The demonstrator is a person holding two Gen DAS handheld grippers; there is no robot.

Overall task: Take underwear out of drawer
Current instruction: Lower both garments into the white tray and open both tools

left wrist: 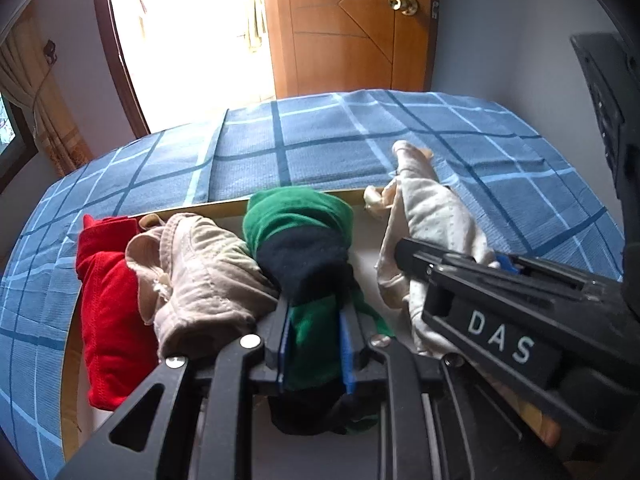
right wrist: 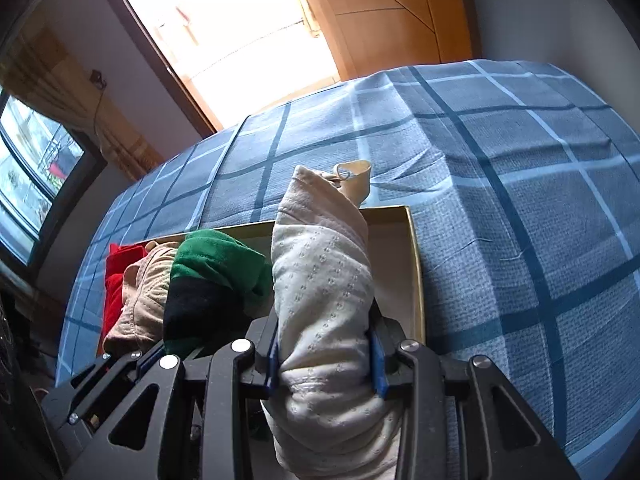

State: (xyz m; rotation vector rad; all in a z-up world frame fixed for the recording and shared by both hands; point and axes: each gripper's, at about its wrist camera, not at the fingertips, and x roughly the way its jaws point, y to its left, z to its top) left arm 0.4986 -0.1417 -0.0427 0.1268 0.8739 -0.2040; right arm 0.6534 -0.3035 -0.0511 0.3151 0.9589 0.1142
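A shallow drawer box (left wrist: 224, 206) (right wrist: 416, 264) lies on a blue checked bed. It holds a red roll (left wrist: 108, 304), a beige roll (left wrist: 200, 276) and a green and navy roll (left wrist: 304, 240). My left gripper (left wrist: 316, 344) is shut on the green and navy underwear, which also shows in the right wrist view (right wrist: 212, 280). My right gripper (right wrist: 324, 356) is shut on a cream dotted underwear roll (right wrist: 324, 280), held over the drawer's right end. That roll and the right gripper also show in the left wrist view (left wrist: 432, 216).
The blue checked bedspread (left wrist: 360, 140) (right wrist: 520, 200) surrounds the drawer. A wooden door (left wrist: 352, 28) and a bright doorway stand beyond the bed. A curtained window (right wrist: 32, 184) is at the left. A dark object (left wrist: 604, 92) stands at the right edge.
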